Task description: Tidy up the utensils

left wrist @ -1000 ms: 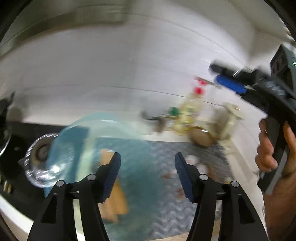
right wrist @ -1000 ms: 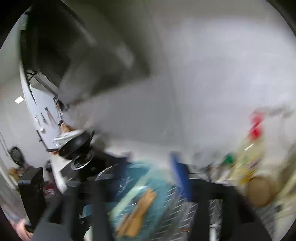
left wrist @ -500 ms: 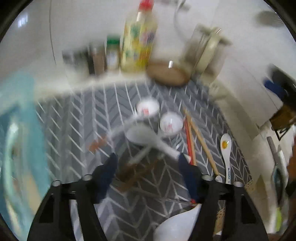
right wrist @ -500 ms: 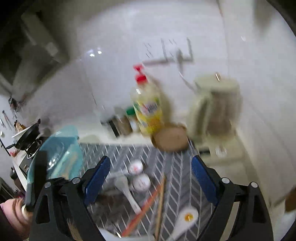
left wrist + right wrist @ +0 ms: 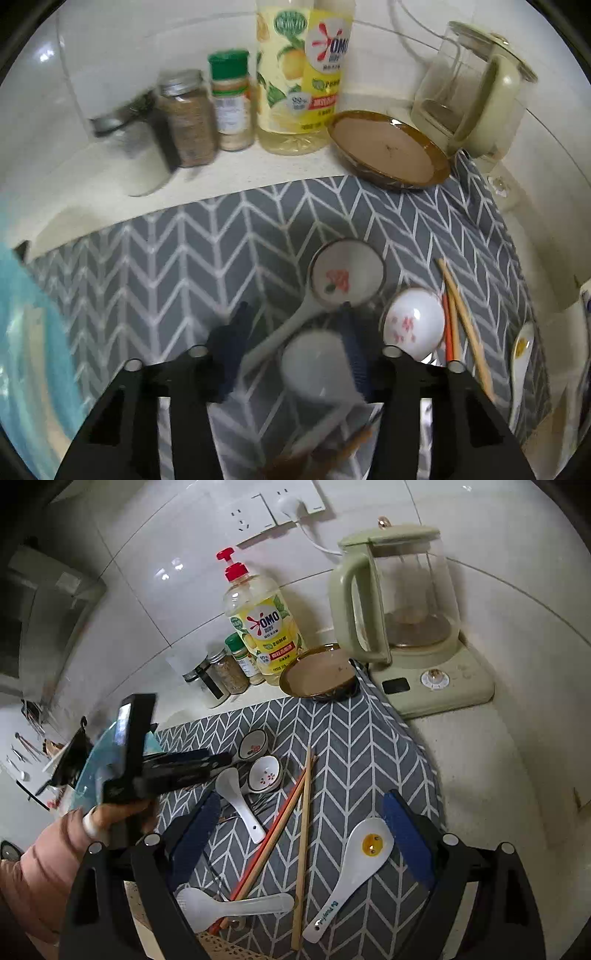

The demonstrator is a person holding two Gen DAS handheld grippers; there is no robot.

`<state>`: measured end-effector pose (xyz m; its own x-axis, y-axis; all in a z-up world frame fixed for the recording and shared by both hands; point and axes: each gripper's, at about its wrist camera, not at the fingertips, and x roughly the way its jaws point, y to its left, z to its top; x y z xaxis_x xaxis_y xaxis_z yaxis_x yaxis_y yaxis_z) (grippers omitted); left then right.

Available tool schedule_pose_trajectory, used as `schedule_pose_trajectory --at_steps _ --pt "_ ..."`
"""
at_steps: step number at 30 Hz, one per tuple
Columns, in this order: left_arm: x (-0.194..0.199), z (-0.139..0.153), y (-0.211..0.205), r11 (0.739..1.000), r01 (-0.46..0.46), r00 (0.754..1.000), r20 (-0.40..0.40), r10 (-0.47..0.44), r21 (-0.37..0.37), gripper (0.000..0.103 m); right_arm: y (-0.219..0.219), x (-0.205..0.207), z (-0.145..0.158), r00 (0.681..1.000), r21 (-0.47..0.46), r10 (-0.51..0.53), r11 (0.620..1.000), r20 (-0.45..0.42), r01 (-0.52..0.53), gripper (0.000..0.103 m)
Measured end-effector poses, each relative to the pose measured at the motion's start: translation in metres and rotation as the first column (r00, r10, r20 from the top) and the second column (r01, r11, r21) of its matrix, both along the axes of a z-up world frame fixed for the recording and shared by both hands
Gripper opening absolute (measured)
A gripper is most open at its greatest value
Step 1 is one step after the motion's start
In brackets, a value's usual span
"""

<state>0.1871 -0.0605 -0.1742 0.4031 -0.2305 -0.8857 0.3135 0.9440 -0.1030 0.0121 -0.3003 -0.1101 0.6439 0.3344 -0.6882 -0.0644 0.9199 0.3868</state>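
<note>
Both grippers have dropped over the utensils

The left gripper (image 5: 291,350) now has a plain white spoon (image 5: 314,365) between its fingers; the right gripper (image 5: 303,834) brackets the chopsticks (image 5: 303,834).

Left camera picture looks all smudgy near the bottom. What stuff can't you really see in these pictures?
- Left wrist view: the white spoon between the left gripper fingers is blurred; grip unclear.
- Left wrist view: utensils at the bottom edge are smeared and cut off.
- Right wrist view: metal utensils under the spoons are mostly hidden.

Spoons (image 5: 240,803), chopsticks (image 5: 303,834) scattered (mat)
</note>
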Motion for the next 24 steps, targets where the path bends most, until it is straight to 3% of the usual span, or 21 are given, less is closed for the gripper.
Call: schedule_pose_trajectory --at_steps 3,8,10,12,13,15,17,24 --pt "0.017 -0.006 -0.001 0.998 -0.04 0.999 -0.031 0.038 -0.058 0.036 -0.002 -0.001 -0.004 1.0 0.011 0.006 1.0 -0.011 -0.006 0.087" --pt "0.034 -0.017 -0.021 1.0 0.018 0.999 -0.032 -0.019 -0.019 0.037 -0.002 0.007 -0.013 0.999 0.045 0.032 0.999 -0.031 -0.03 0.087" --pt "0.033 -0.016 -0.029 0.999 0.052 0.998 -0.03 -0.052 -0.005 0.02 0.001 0.014 -0.016 0.999 0.044 0.044 0.998 -0.023 -0.043 0.087" --pt "0.031 -0.015 -0.037 0.997 0.077 0.997 -0.023 -0.076 0.032 0.015 0.006 0.023 -0.021 0.998 0.059 0.065 0.996 -0.021 -0.063 0.084" --pt "0.029 -0.015 -0.038 0.995 0.085 0.996 -0.012 -0.084 0.049 0.013 0.009 0.029 -0.024 0.997 0.067 0.075 0.995 -0.019 -0.074 0.081" --pt "0.025 -0.012 -0.034 0.997 0.073 0.997 0.006 -0.073 0.031 0.006 0.017 0.04 -0.031 0.994 0.091 0.112 0.99 -0.012 -0.111 0.056" --pt "0.021 -0.008 -0.022 1.0 0.023 1.0 0.013 -0.023 0.003 0.005 0.025 0.052 -0.039 0.989 0.11 0.145 0.984 -0.025 -0.142 0.034" --pt "0.007 -0.004 0.006 0.999 -0.029 0.999 -0.023 0.029 -0.028 0.005 0.063 0.095 -0.074 0.972 0.042 0.209 0.978 -0.105 -0.205 0.033"
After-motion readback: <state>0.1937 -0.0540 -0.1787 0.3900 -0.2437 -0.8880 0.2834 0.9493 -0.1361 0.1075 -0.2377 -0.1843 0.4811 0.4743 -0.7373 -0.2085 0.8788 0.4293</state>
